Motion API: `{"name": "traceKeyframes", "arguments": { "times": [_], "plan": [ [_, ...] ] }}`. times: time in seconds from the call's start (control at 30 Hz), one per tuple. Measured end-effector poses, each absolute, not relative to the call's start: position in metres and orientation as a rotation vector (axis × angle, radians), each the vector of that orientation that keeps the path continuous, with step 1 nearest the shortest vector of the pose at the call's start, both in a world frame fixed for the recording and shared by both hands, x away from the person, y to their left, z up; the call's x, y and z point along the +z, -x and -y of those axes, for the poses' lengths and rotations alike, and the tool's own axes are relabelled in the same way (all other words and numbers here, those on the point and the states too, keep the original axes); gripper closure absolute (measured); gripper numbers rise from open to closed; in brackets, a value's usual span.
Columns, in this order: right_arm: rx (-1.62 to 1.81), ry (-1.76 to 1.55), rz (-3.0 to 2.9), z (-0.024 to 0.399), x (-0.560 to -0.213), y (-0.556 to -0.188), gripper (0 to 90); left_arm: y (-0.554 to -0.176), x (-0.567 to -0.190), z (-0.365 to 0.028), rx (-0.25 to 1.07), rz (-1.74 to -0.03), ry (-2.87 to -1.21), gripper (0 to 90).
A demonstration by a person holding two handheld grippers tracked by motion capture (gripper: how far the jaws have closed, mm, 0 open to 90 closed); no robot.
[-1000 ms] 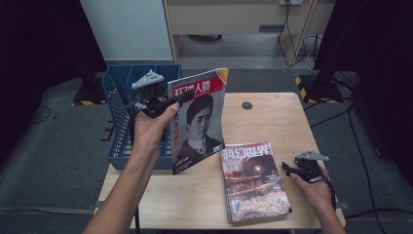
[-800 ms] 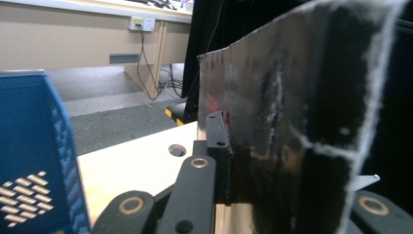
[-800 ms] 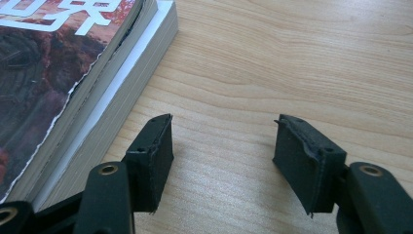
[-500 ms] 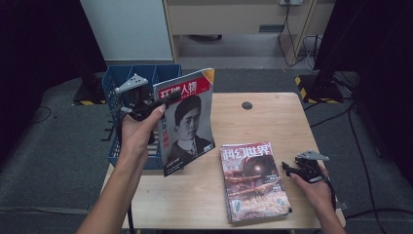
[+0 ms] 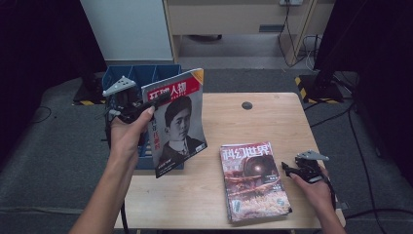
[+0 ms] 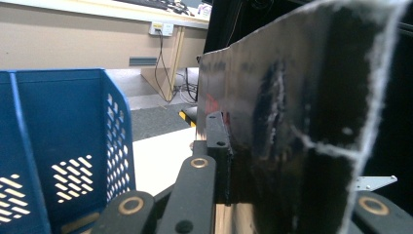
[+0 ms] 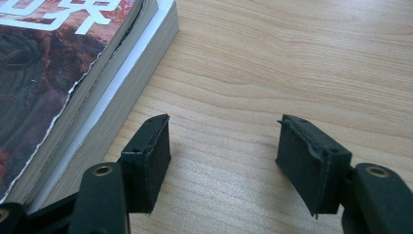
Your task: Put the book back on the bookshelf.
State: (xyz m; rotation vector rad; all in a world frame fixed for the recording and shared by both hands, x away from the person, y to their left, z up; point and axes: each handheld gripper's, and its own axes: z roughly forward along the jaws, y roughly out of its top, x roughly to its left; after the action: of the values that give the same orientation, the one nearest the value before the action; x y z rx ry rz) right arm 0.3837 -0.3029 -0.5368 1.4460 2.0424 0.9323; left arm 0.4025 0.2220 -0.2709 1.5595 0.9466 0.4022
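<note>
- Red-topped and carrying a black-and-white portrait, the held magazine [image 5: 178,122] stands nearly upright in the air at the worktop's [image 5: 253,131] left edge, just in front of the blue crate [image 5: 141,78].
- Its upper left corner is pinched between the jaws of the left gripper [image 5: 155,101]; in the left gripper view the jaws are clamped tight on the glossy magazine [image 6: 302,122], with the crate's perforated wall [image 6: 63,146] close on the left.
- Compared with a second ago, the left hand [image 5: 127,131] and its magazine have shifted leftward, away from the middle of the worktop and toward the crate; the cover's lower edge now hangs over the crate's front corner.
- The stack of magazines [image 5: 253,180] lies flat on the front right part of the worktop, exactly where it was in the earlier frames, its red-brown cover facing up.
- The right gripper [image 5: 287,169] sits just beside the stack's right edge and has kept its place; the right hand [image 5: 316,187] rests low at the worktop.
- Seen in the right gripper view, its jaws are spread apart with bare wood between them, the stack's page edges [image 7: 112,83] just to the left of the right gripper [image 7: 224,146] and not touched.
- A small dark disc [image 5: 247,105] sits on the far part of the worktop, unmoved.
</note>
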Motion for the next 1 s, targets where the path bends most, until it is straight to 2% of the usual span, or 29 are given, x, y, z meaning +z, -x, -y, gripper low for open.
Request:
{"name": "traceKeyframes", "arguments": {
  "times": [1.0],
  "plan": [
    [0.932,-1.442,-2.041,0.303,-0.537,-0.384,36.3,-0.388,-0.271,-0.281,0.461,-1.026,-1.494,85.9]
  ]
}}
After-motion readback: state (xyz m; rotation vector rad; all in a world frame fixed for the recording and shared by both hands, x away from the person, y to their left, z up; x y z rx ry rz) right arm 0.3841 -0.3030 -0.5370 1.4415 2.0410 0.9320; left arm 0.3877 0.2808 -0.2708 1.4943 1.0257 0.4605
